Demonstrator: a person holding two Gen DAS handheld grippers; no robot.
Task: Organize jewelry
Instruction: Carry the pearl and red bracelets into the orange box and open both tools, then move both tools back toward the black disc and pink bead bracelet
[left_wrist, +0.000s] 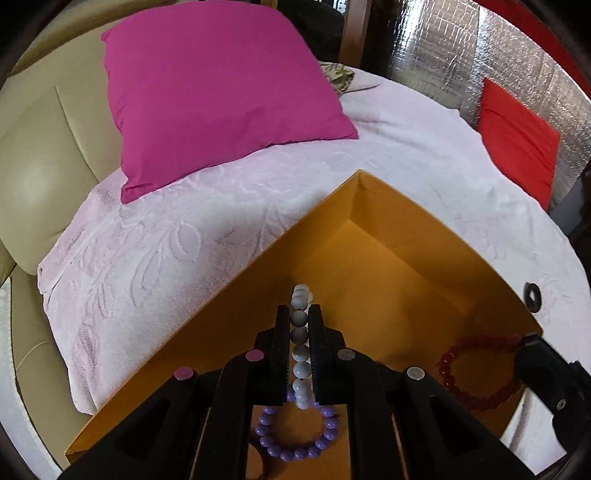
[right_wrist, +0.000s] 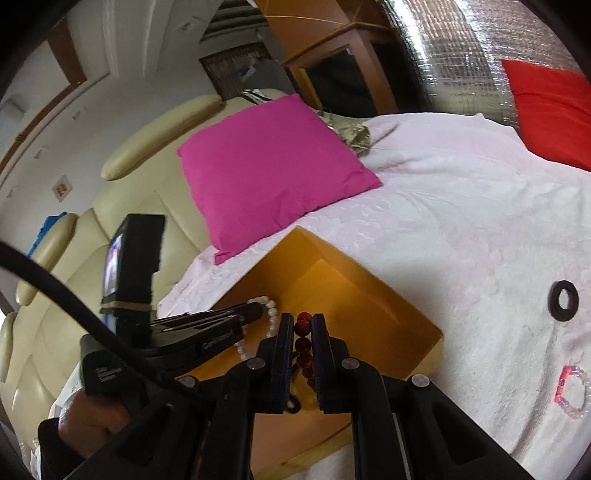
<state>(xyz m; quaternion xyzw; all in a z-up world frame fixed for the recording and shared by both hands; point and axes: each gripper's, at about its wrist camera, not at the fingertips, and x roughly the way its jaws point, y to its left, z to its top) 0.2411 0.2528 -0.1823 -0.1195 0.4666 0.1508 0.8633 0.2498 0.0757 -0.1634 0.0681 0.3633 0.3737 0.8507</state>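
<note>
Two claws, both over 1 orange box (left_wrist: 388, 236). Left claw (left_wrist: 299, 314) clamped on white bead bracelet (left_wrist: 301, 354); right claw (right_wrist: 303, 321) clamped on red bead bracelet (right_wrist: 303, 341). 1 purple bracelet (left_wrist: 295, 432) lies in box at 6 o'clock. On bed (right_wrist: 461, 221): 1 black ring (right_wrist: 564, 301), 1 pink bracelet (right_wrist: 570, 391) at 3-4 o'clock. 2 pillows: magenta (right_wrist: 273, 170), red (right_wrist: 554, 110).

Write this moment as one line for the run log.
left gripper: shut on white bracelet | right gripper: shut on red bracelet | both over orange box
</note>
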